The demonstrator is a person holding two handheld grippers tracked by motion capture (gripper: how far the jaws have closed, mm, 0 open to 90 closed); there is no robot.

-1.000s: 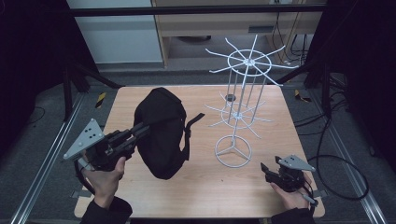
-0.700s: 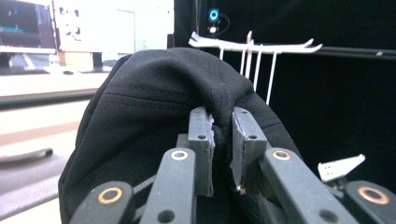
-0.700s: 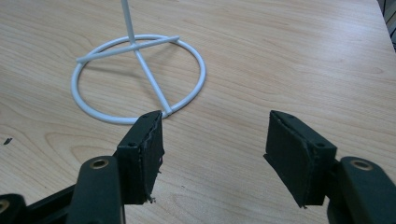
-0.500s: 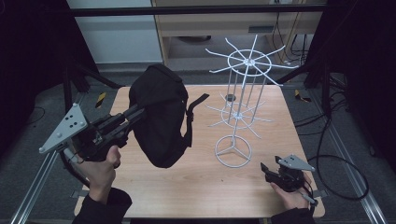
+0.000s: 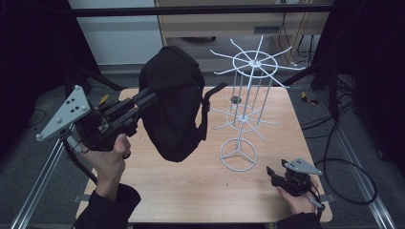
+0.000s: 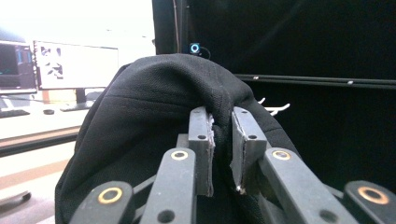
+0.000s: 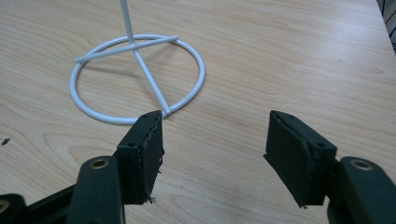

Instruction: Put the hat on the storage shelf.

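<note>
Left gripper view — bag [image 6: 140, 121] between tongs [image 6: 223, 140]

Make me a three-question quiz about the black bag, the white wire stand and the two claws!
1. Where is the black bag?
A. flat on the table
B. lifted in the air by the left claw
C. hanging on the stand

2. What colour is the wire stand?
A. white
B. red
C. black

3. How is the right claw?
A. shut on the stand
B. shut on the bag
C. open, holding nothing

Answers:
1 B: the left claw's jaws pinch the bag's cloth and the bag hangs above the table.
2 A: its rods and ring base are white.
3 C: its jaws stand wide apart over bare wood, near the stand's base.
</note>
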